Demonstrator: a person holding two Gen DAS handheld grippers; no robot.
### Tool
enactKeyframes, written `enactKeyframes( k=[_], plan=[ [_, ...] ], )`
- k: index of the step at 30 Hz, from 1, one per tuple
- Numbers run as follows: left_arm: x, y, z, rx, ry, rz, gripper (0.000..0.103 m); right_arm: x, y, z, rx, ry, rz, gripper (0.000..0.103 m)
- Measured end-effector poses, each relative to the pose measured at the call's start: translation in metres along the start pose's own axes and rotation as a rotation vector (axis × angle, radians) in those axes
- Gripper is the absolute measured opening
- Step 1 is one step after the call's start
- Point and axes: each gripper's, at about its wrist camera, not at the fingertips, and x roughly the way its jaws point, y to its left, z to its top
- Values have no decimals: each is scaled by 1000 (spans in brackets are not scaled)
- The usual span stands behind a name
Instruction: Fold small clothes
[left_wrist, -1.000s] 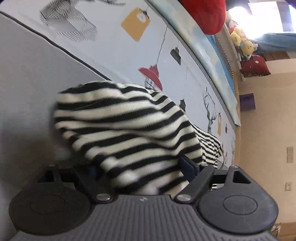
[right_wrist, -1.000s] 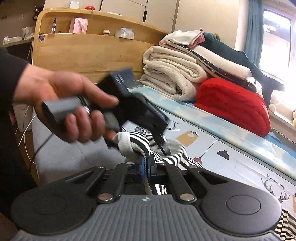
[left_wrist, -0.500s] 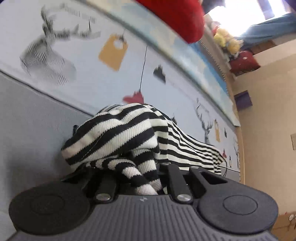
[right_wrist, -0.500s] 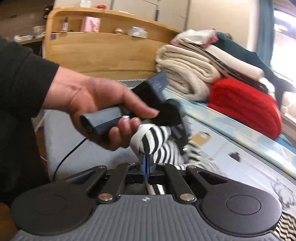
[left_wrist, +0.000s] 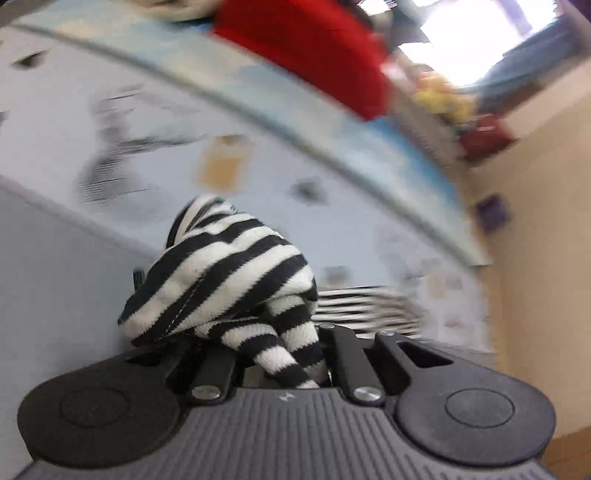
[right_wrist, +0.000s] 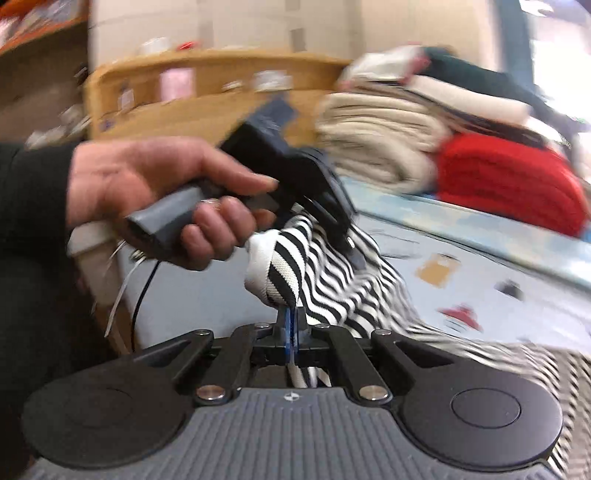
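You have a pale blue bedsheet (right_wrist: 480, 258) printed with small orange, red and dark motifs spread across the bed, with a grey mattress side (left_wrist: 48, 277) showing at its near edge. Toward the far edge of the bed, a folded red blanket (right_wrist: 506, 177) lies just beside a stack of cream blankets (right_wrist: 376, 147), which has more folded textiles piled on top. Behind that, you see a wooden headboard shelf (right_wrist: 207, 99) carrying small blurred items, including a pink box (right_wrist: 177, 83).
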Motion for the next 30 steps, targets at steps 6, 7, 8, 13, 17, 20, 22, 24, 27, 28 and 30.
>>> enactKeyframes(
  k=[6,7,8,13,17,20,22,24,27,28,30],
  plan=[
    [59,-136,-18,118,-74,-239,65,-109,-97,-24,312,-130,-310,0],
    [62,-144,-21,128,-88,-256,72,-122,-113,-32,361,-135,-376,0],
    [65,-149,-26,129,-98,-260,74,-132,-131,-44,417,-119,-460,0],
    [82,-150,-47,271,3,-135,71,-138,-205,-111,691,59,-739,0],
    [96,-142,-75,507,123,12,56,-126,-232,-141,916,80,-566,5],
    [92,-125,-87,584,139,39,46,-128,-233,-143,978,0,-500,38],
    [90,-116,-91,597,157,29,45,-126,-239,-141,1020,-46,-444,69],
    [84,-108,-94,606,172,39,45,-117,-244,-139,1048,-52,-386,76],
    [79,-100,-97,612,184,51,45,-103,-249,-138,1078,2,-422,76],
    [79,-99,-98,613,189,53,45,-94,-254,-138,1110,27,-435,73],
    [78,-99,-98,622,192,58,45,-84,-261,-141,1151,43,-438,28]
  ],
)
